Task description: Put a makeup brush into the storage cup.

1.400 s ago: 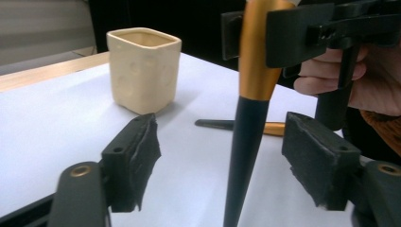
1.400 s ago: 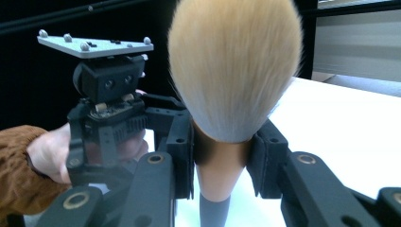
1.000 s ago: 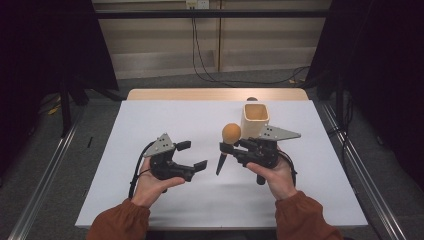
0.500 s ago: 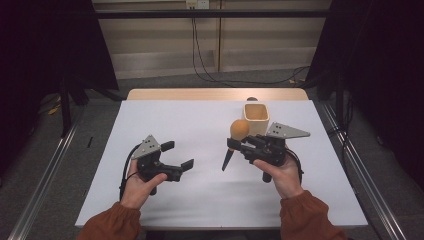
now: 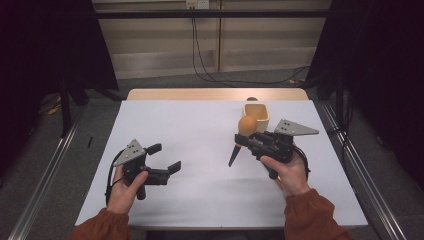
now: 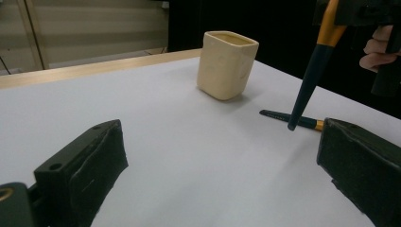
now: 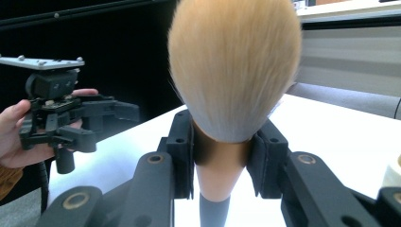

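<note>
Right gripper view: fluffy domed brush [image 7: 235, 71].

A cream cup [image 5: 256, 116] stands on the white table [image 5: 200, 150].

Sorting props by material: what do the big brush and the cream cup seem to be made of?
The large orange-bristled makeup brush: soft, fine hair, probably synthetic, above a smooth orange collar and dark tapered handle, plastic or lacquered wood. The cream square-sided cup: matte with thick rounded walls, likely ceramic, possibly plastic.

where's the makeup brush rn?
In the high view the makeup brush is clamped in the right gripper, right of table centre, bristles up, just in front of the cream cup.
</note>
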{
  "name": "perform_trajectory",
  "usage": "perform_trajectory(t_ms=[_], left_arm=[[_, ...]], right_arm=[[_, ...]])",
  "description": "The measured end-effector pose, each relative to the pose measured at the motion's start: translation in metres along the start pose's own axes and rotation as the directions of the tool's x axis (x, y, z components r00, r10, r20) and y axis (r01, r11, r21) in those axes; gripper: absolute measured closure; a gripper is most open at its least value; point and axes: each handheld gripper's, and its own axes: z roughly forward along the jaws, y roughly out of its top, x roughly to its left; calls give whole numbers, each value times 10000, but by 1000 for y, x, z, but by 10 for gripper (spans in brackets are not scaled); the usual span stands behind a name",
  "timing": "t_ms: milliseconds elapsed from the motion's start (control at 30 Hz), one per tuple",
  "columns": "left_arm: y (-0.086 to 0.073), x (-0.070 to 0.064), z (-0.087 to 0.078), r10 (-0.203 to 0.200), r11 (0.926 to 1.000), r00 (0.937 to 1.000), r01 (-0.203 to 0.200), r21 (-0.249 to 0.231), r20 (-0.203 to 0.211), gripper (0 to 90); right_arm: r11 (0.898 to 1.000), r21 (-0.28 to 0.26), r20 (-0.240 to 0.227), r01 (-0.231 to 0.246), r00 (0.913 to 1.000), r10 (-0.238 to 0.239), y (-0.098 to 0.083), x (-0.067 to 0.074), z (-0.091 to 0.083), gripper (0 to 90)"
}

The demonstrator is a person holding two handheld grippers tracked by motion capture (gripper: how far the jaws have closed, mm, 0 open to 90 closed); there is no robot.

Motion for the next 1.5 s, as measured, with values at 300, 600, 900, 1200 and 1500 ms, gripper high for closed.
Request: perform_trajectory(t_ms=[300,600,900,1200,1500], left_arm=[[-6,6,-25,195,9998,9951,-204,-75,-974,27],[-15,-2,-46,-45,9998,9920,22,-188,-1263,27],[-30,2,-53,93,9995,9906,-131,-272,-1362,28],[-31,4,-56,-114,9983,9894,29,-590,-1445,28],[-31,2,-55,-175,9986,9911,107,-518,-1323,25]], right_arm=[[9998,-221,479,-12,9988,23,11,-11,-13,664],[9994,-337,833,31,9965,-3,22,-23,-23,664],[9993,-387,1303,16,9915,35,26,-35,-27,664],[9994,-305,1626,141,9867,-90,38,-44,-29,664],[9985,-348,2029,424,9786,-345,63,-55,-30,664]])
